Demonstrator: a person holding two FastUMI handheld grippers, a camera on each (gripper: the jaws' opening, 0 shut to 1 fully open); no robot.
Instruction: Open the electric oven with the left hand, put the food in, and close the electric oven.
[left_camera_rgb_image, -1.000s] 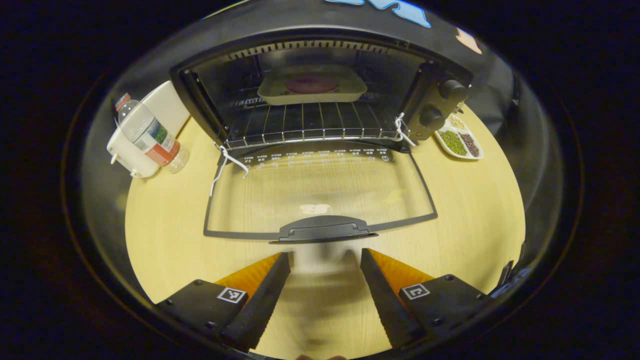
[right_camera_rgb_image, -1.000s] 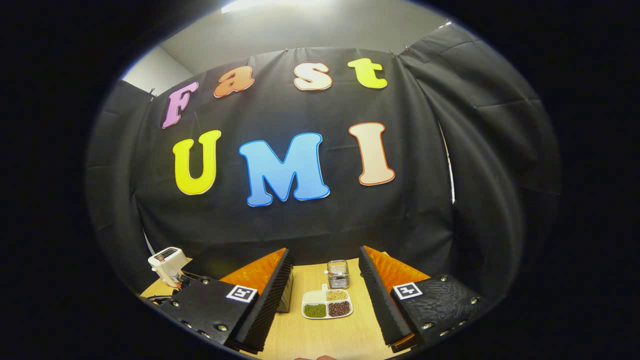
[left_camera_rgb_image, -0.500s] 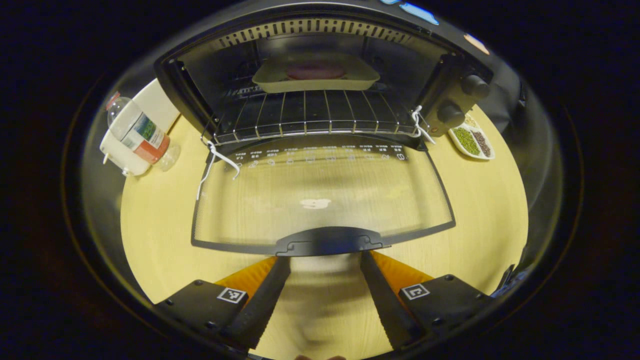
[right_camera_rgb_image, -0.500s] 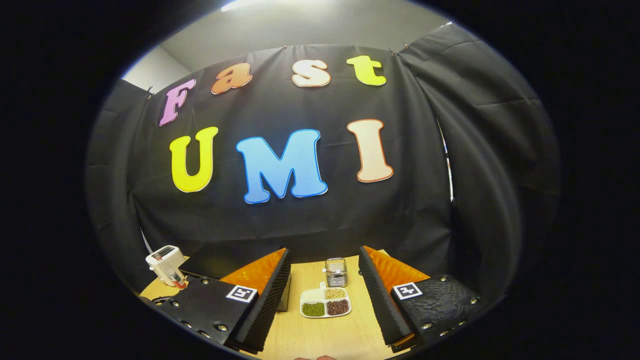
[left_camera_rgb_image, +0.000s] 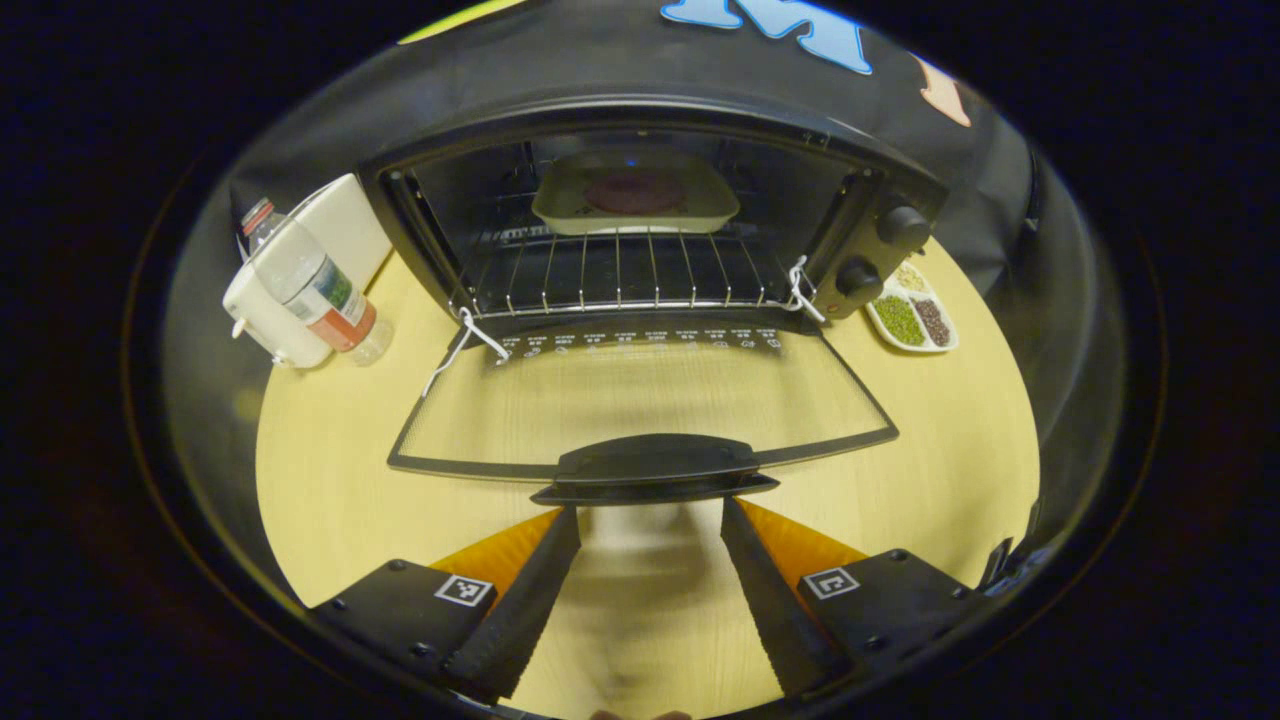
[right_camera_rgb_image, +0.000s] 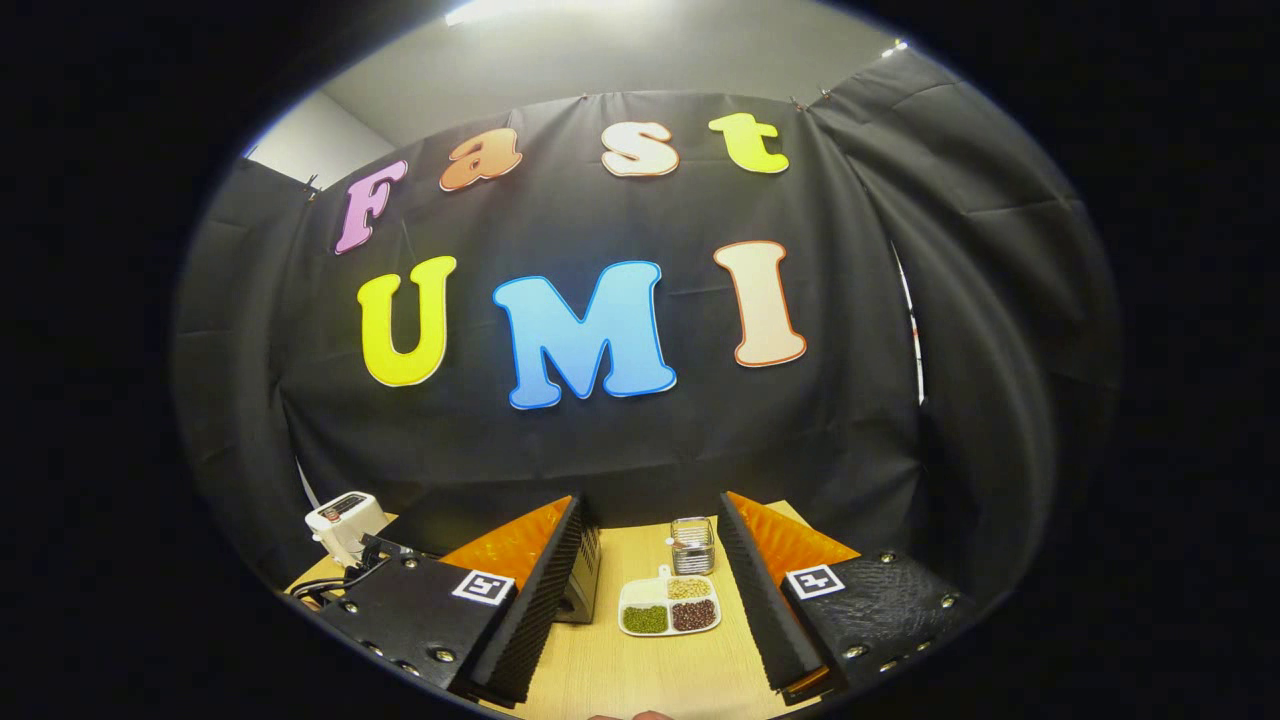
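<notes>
In the left gripper view, my left gripper (left_camera_rgb_image: 650, 515) sits low with its fingers spread apart and nothing between them. Straight ahead of the fingertips, just beyond them, is the black handle (left_camera_rgb_image: 655, 465) of the oven door (left_camera_rgb_image: 640, 400); the fingertips look close under the handle's near edge, but I cannot tell whether they touch it. The door is dropped open toward me, its glass showing the wooden table (left_camera_rgb_image: 330, 480) beneath. Farther ahead, the electric oven (left_camera_rgb_image: 660, 215) stands open, and the food (left_camera_rgb_image: 634, 192), a dark reddish round in a pale tray (left_camera_rgb_image: 560, 205), rests on the wire rack (left_camera_rgb_image: 620, 280) well back inside the cavity, centred on my line of approach. Ahead to the left are a water bottle (left_camera_rgb_image: 315, 290) and a white appliance (left_camera_rgb_image: 335, 235); ahead to the right, beside the oven's knobs (left_camera_rgb_image: 880, 250), lies a divided dish of beans (left_camera_rgb_image: 912, 318).

In the right gripper view, my right gripper (right_camera_rgb_image: 650, 545) is raised, fingers apart and holding nothing. Between and beyond them I see the same dish of beans (right_camera_rgb_image: 668, 608) and a small glass jar (right_camera_rgb_image: 692, 545).
</notes>
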